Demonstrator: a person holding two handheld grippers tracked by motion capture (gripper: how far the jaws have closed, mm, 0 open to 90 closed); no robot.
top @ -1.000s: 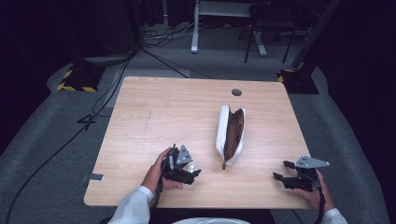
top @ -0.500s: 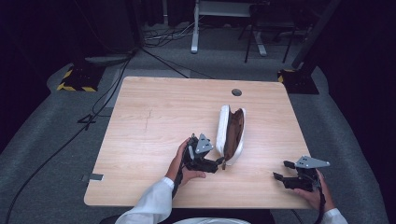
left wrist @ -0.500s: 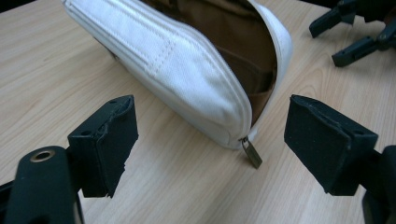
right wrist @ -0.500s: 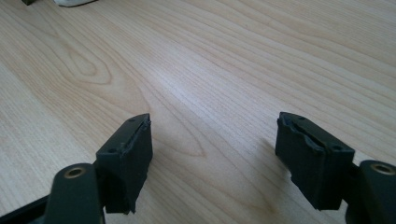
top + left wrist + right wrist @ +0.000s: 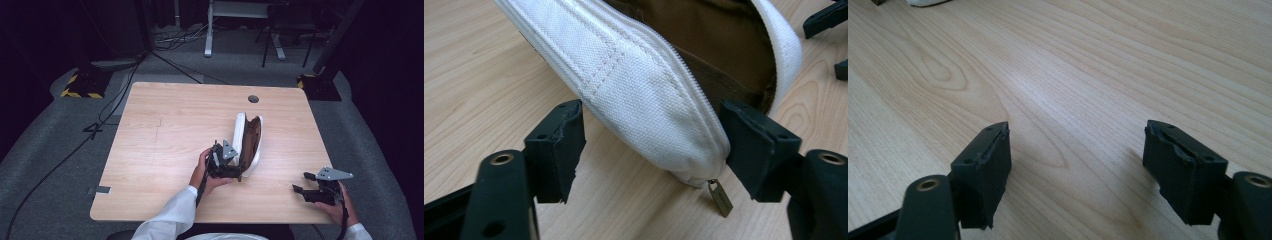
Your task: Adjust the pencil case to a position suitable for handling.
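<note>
My left gripper (image 5: 239,169) sits at the near end of the white canvas pouch (image 5: 248,142), which lies on the wooden table (image 5: 165,145) with its zip undone and its brown lining (image 5: 704,30) showing. In the left gripper view the jaws straddle the pouch's near white wall: one pad stands clear of the fabric with bare table between them, the other lies against the zip edge near the end of the pouch. These jaws have just been closing with the pouch wall between them, but they are not yet clamped on it. The brass zip pull (image 5: 721,197) hangs just below the pouch's tip, between my jaws.

My right gripper (image 5: 303,183) rests well apart from the pouch, jaws spread over bare table, holding nothing.
</note>
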